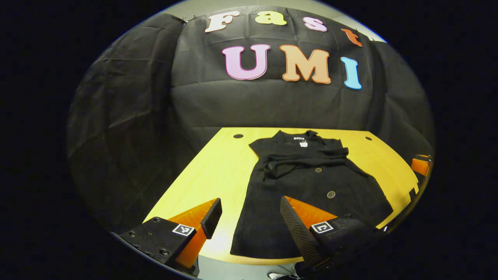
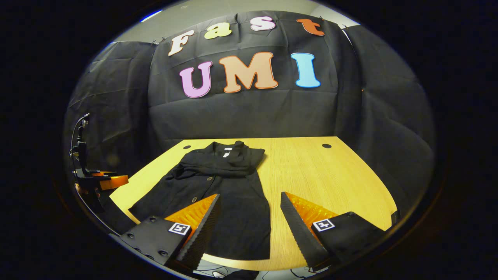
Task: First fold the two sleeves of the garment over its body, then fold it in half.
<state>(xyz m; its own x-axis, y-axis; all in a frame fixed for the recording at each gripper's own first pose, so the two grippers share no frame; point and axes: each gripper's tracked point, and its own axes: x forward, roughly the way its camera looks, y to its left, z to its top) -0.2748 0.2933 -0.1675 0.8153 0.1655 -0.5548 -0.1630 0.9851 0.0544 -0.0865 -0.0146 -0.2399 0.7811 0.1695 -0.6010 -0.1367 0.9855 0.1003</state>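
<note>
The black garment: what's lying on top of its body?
Both sleeves lie folded across the garment, just below its collar. They cover part of the chest; two buttons show lower down.

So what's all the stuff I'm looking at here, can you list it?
garment: one, black, lying flat on the table, both sleeves folded across its chest, collar toward the wall
buttons: a few, round, down the garment's front
table: one, yellow wood, two dark holes near its far corners
booth wall: black cloth, behind the table
left gripper: one, open, above the garment's near hem
right gripper: one, open, above the hem's other corner
</note>
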